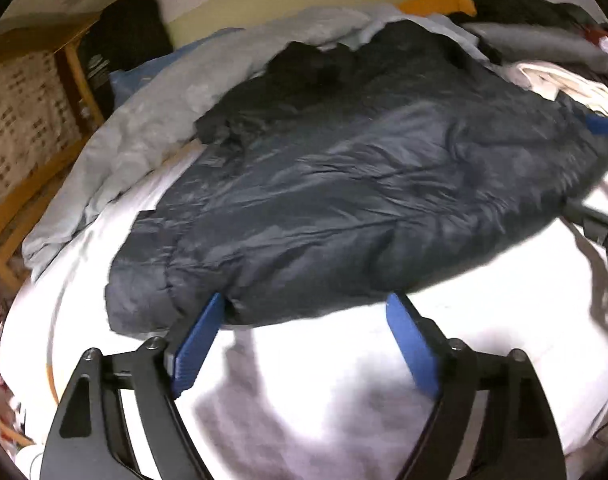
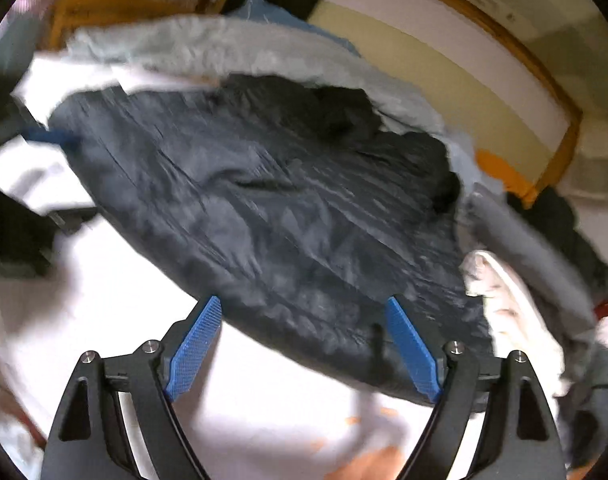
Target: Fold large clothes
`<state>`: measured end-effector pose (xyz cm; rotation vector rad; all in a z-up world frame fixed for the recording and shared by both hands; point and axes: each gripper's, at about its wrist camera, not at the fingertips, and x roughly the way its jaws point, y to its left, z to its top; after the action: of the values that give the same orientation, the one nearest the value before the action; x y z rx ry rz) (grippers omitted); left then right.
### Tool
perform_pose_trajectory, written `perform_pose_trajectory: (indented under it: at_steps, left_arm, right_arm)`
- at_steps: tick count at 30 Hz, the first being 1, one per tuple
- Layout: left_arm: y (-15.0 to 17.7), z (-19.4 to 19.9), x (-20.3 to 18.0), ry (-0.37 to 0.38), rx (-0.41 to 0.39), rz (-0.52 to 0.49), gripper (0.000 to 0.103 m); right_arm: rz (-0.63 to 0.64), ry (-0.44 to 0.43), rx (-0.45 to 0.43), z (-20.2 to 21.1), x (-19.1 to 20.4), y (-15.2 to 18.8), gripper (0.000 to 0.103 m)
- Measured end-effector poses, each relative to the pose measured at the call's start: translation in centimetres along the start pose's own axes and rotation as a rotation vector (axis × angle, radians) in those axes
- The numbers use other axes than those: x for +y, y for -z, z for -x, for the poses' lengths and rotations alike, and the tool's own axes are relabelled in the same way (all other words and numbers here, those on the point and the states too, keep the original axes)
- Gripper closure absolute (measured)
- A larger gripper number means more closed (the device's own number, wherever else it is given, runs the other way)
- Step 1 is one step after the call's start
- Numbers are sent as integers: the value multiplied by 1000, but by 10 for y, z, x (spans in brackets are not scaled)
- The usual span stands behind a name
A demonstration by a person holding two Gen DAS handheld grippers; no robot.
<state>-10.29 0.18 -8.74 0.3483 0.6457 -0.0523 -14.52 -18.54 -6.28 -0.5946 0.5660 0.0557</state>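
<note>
The left gripper (image 1: pixel 306 308) stands wide open with nothing between its blue pads (image 1: pixel 196 346); the tips sit at the near edge of the dark padded jacket (image 1: pixel 364 184), one pad just touching the hem. The right gripper (image 2: pixel 304 312) is likewise wide open and empty, its tips over the jacket's near edge at the other end.

The jacket lies spread across the white sheet (image 1: pixel 344 380) of the bed, long side toward the grippers. A grey blanket (image 1: pixel 152 128) is bunched along the bed's far edge, and a heap of other clothes (image 2: pixel 516 312) lies at the jacket's right end.

Judgement: one fold appears to be laid down and both grippers are free of the cloth. The next move calls for fresh grips on one edge or end of the jacket, with both jaws closing on the full padded thickness before lifting it over. The right view is blurred, so fine contact there cannot be told.
</note>
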Motion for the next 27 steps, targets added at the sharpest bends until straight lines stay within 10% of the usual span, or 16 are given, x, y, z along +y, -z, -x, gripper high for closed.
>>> perform_pose_trajectory:
  at_steps: [12,16,17,19,22,27]
  left_arm:
    - [-26,-6,-19,-91,-189,-192,22]
    - [-19,-26,-16,-6,-91,-176,51]
    - [-18,-25,-16,5,-95,-179,61]
    - [-18,-17,-16,-22,-105,-186,77]
    - [-15,-1,-9,-23,-92,-152,89]
    - [-11,36,9,-11,-41,-96,92]
  right_arm:
    - [-107,36,87,-21,-22,13,4]
    - [-171,81,93,-34,-42,17,2]
    - [-187,83,94,-35,-47,17,7]
    - [-239,93,96,-35,-60,20,56]
    - [-285,82,83,-30,-73,21,83]
    - [-209,73,44,6,-66,13,88]
